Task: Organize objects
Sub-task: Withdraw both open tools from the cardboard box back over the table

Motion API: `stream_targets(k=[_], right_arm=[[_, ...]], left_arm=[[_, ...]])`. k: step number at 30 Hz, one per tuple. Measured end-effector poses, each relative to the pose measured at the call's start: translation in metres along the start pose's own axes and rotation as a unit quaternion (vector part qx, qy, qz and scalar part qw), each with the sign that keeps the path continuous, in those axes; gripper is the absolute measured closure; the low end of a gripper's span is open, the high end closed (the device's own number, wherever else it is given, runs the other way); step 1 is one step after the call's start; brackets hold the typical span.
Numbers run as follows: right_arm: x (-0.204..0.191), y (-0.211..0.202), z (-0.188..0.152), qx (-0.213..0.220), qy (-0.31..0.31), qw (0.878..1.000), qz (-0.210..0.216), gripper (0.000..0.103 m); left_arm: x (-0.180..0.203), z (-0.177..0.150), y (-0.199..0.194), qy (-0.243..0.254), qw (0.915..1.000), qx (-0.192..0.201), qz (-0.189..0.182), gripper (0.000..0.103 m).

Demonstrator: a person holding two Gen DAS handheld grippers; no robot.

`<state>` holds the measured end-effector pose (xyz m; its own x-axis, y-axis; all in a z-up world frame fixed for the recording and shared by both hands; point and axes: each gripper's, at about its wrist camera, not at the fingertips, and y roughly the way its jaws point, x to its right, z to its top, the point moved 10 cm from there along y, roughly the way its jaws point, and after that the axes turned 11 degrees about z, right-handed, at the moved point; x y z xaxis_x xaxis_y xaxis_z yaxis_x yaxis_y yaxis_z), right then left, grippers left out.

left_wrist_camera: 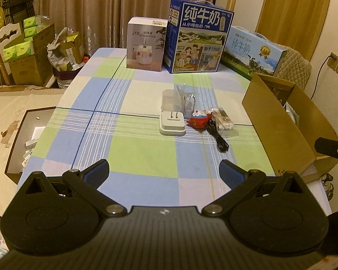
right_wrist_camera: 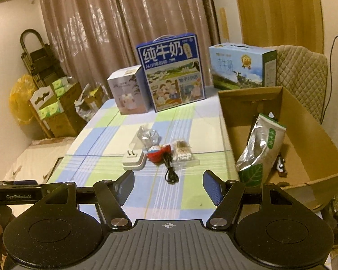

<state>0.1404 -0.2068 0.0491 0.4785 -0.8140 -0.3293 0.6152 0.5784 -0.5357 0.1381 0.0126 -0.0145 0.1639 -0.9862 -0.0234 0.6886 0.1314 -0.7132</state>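
Both grippers, left [left_wrist_camera: 164,173] and right [right_wrist_camera: 168,185], gape empty. Black cable [right_wrist_camera: 169,168] lies dead ahead of right, lengthwise away; cardboard box [right_wrist_camera: 304,121] on its right.

white box [left_wrist_camera: 145,43] says "J10 HUMIDIFIER", both milk cartons [left_wrist_camera: 197,37] [left_wrist_camera: 253,52] read 纯牛奶, and my left gripper's arm [right_wrist_camera: 19,195] says GenRobot.AI

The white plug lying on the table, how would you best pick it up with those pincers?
Grip the white plug across its two flat side faces, coming straight down from above. It lies flat on its back with prongs pointing up, so the sides are exposed. The left gripper is open and nearest; the red toy crowds its right side.
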Motion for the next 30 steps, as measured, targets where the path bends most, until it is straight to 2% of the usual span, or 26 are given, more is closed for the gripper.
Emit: stream_targets(k=[13,30], right_arm=[[-0.006,0.043,-0.015,-0.034,-0.009,0.999,0.009,0.038],[0.022,0.117,-0.024,-0.078,-0.014,0.997,-0.002,0.038]], left_arm=[[-0.004,-0.009,0.034,0.007,0.9997,-0.02,0.014,0.001],[0.003,-0.007,0.099,0.021,0.9987,-0.044,0.015,0.001]])
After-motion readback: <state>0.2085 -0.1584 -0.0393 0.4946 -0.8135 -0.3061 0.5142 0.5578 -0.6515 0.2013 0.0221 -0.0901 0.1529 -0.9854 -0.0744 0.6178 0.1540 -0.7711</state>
